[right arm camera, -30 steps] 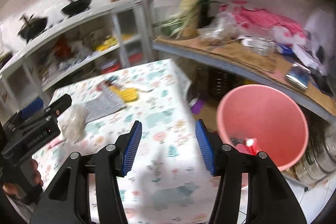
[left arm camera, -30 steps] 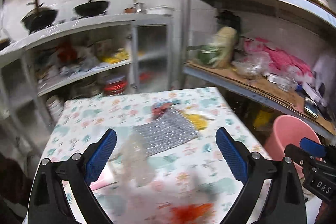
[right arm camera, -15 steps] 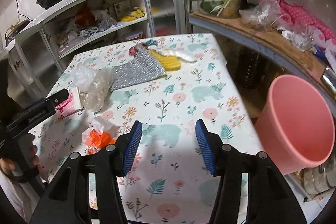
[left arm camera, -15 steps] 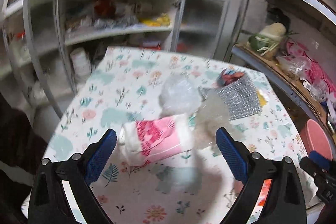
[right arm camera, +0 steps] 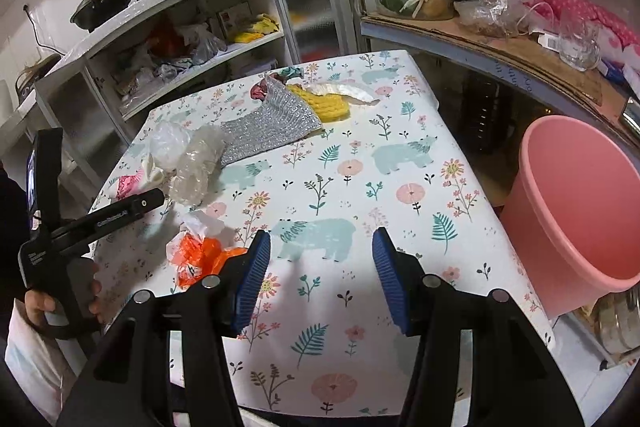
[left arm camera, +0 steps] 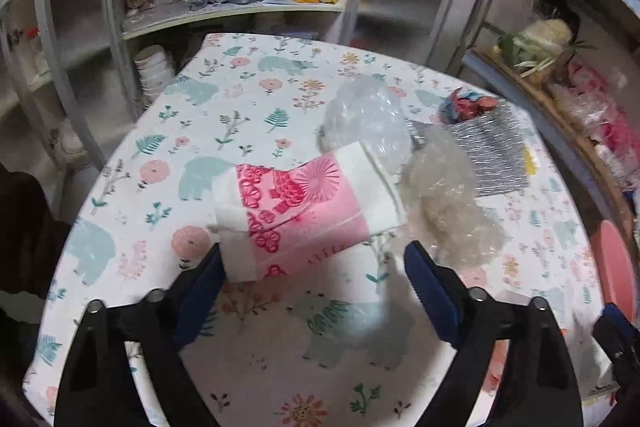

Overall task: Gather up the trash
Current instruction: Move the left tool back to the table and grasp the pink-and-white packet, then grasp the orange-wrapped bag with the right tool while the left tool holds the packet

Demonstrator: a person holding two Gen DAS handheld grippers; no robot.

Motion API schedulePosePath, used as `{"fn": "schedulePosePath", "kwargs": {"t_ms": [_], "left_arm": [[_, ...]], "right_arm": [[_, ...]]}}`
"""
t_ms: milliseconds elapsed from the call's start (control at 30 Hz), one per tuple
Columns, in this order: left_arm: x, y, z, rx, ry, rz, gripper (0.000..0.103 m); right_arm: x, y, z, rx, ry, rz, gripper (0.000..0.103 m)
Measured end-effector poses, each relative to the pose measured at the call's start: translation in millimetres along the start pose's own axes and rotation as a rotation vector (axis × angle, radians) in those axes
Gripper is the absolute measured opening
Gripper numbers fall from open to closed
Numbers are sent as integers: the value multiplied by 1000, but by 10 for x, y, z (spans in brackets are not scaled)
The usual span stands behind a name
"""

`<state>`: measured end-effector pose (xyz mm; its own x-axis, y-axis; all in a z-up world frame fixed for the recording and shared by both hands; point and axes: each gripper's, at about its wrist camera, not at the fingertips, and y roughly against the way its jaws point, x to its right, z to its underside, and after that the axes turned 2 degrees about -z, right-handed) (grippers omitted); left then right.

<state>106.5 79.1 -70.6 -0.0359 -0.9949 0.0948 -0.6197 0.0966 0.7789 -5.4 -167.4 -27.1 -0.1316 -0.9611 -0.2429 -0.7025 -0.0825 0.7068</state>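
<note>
We find the pink-and-white packet (left arm camera: 308, 203) lying uncollected on the desk (left arm camera: 248, 95) between the closing, not yet gripping left hand-held gripper (left arm camera: 312, 267), other wrappers remaining, while the right hand-held gripper (right arm camera: 320, 275) hangs half-open, empty, near the pink bin (right arm camera: 576, 203).

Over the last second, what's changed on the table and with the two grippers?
The left gripper swung down over the pink and white packet; its jaws are closing, not yet gripping. The right gripper dipped toward the table, still half open and empty. The trash and pink bucket stayed put.
</note>
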Motion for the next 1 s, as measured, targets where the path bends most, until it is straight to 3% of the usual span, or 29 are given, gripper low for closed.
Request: {"fn": "schedulePosePath", "kwargs": {"t_ms": [67,100,167,233,333,633,1000], "left_arm": [[31,-26,-39,-7,-6,-77,59],[16,-24,-53,-7,9,-89,54],[-83,-6,-73,0,75,-64,40],[-191,14,-66,9,124,-20,35],[-330,30,-32,17,169,-3,12],[-346,93,33,69,143,43,8],[-294,564,26,202,123,124,8]], "right_arm": [[21,8,11,3,-5,-8,54],[29,13,16,5,-7,-9,54],[61,23,15,10,-19,-10,54],[94,12,19,4,-34,-10,54],[113,-20,33,-10,-45,-10,54],[55,-42,25,-17,-23,-8,54],[13,-79,18,-24,0,-46,54]]}}
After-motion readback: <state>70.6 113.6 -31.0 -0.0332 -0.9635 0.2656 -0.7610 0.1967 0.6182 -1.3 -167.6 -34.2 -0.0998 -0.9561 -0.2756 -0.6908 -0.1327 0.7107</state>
